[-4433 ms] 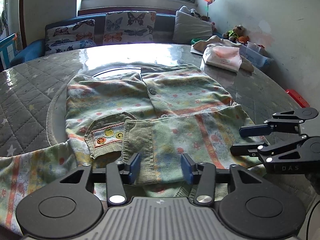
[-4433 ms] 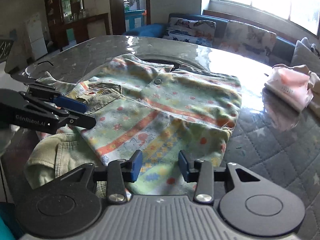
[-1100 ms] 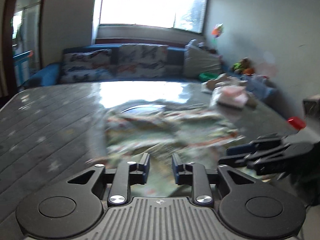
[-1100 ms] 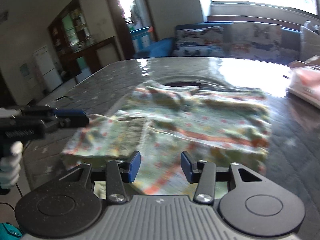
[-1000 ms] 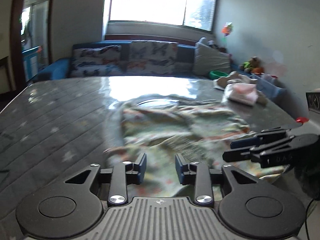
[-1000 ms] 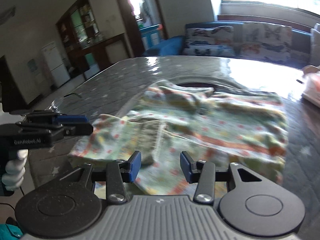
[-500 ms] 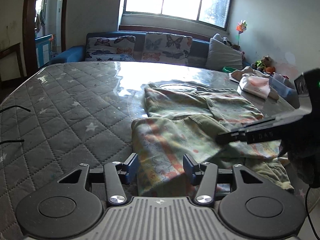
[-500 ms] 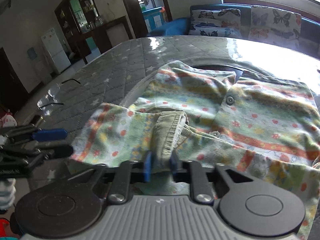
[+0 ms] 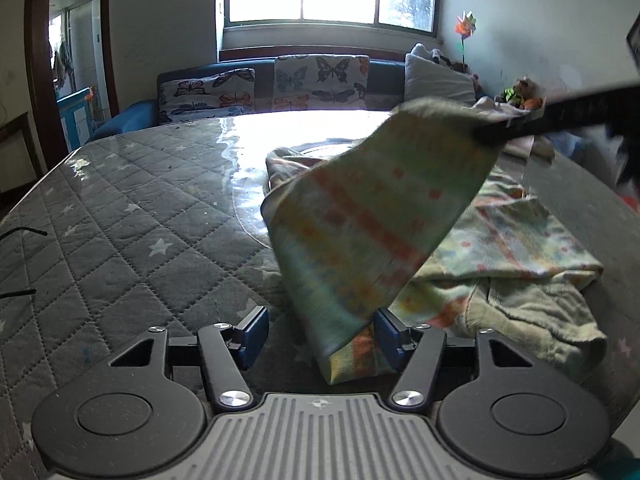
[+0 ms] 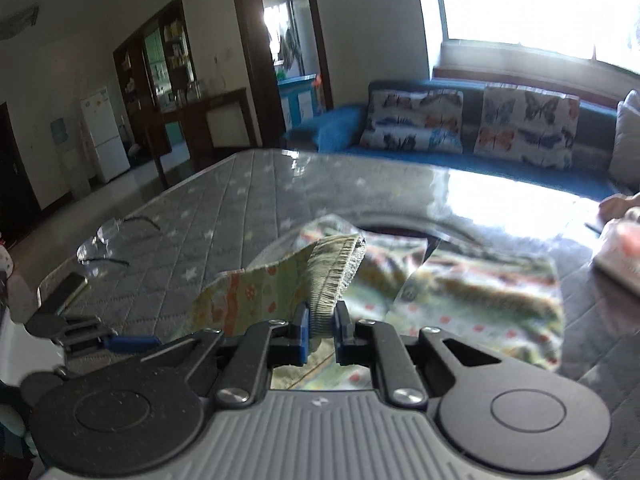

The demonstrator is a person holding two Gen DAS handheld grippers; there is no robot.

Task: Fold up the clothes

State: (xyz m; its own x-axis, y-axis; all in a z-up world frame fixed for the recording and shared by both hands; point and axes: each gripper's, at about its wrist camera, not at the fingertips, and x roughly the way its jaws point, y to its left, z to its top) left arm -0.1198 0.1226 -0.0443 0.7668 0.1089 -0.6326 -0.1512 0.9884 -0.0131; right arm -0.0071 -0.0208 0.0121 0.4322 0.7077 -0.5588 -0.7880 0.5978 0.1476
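A child's patterned green cardigan (image 9: 516,240) lies on the quilted grey table (image 9: 120,224). Its sleeve (image 9: 372,220) is lifted in the air. My right gripper (image 10: 320,326) is shut on the sleeve's ribbed cuff (image 10: 336,268); it also shows in the left wrist view (image 9: 492,130), high at the right. My left gripper (image 9: 320,330) is open and low over the table, with the hanging sleeve fold between its fingers (image 9: 254,330). In the right wrist view the left gripper (image 10: 120,342) sits low at the left.
A folded pink-white garment (image 10: 624,248) lies at the table's far right. A cable (image 9: 24,234) lies on the table's left edge. A sofa with butterfly cushions (image 9: 320,78) stands behind the table. Toys (image 9: 520,94) sit by the right wall.
My right gripper has closed on the sleeve cuff and lifted it up off the table. My left gripper has stayed open, with the sleeve now hanging between its fingers.
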